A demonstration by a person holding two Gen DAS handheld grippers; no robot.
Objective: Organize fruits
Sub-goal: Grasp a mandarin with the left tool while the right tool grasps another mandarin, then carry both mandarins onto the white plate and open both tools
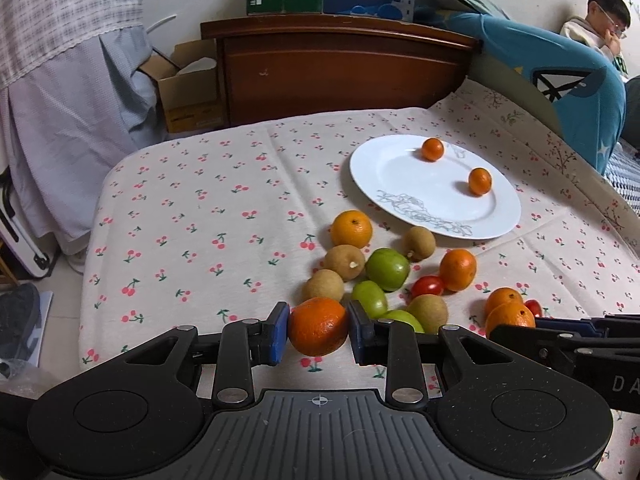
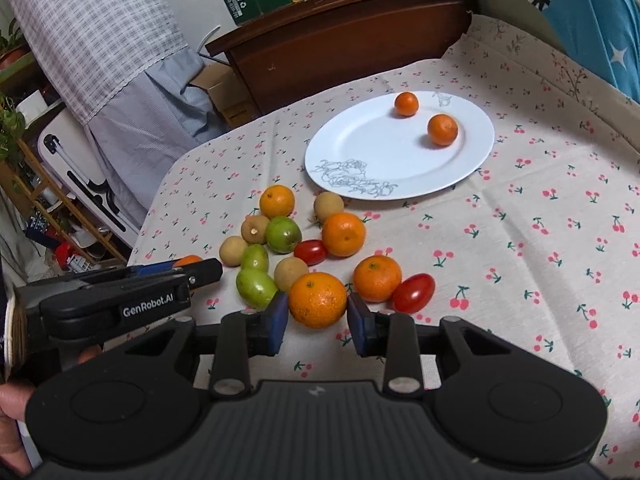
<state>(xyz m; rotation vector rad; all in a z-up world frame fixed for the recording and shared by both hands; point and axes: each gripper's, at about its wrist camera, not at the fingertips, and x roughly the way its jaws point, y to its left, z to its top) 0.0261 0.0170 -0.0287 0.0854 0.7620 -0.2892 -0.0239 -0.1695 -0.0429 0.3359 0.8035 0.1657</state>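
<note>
My left gripper [image 1: 318, 330] is shut on a tangerine [image 1: 318, 325], held just above the cherry-print cloth at the near edge of the fruit pile. In the right wrist view, my right gripper [image 2: 318, 314] has its blue pads [image 2: 280, 312] pressed on both sides of another tangerine [image 2: 318, 299] at the pile's near side. A white plate [image 1: 400, 176] [image 2: 360, 152] lies beyond the pile with two small tangerines [image 1: 433, 149] [image 2: 442, 130] on it. Loose tangerines, green fruits [image 2: 283, 234], brown round fruits [image 2: 328, 207] and cherry tomatoes [image 2: 413, 293] lie between the plate and the grippers.
The table's left edge drops to a floor cluttered with a cardboard box [image 1: 188, 92] and draped cloth. A wooden headboard [image 1: 340, 68] stands behind the table. A person [image 1: 604, 24] sits at the far right, beside a blue cushion [image 1: 560, 80].
</note>
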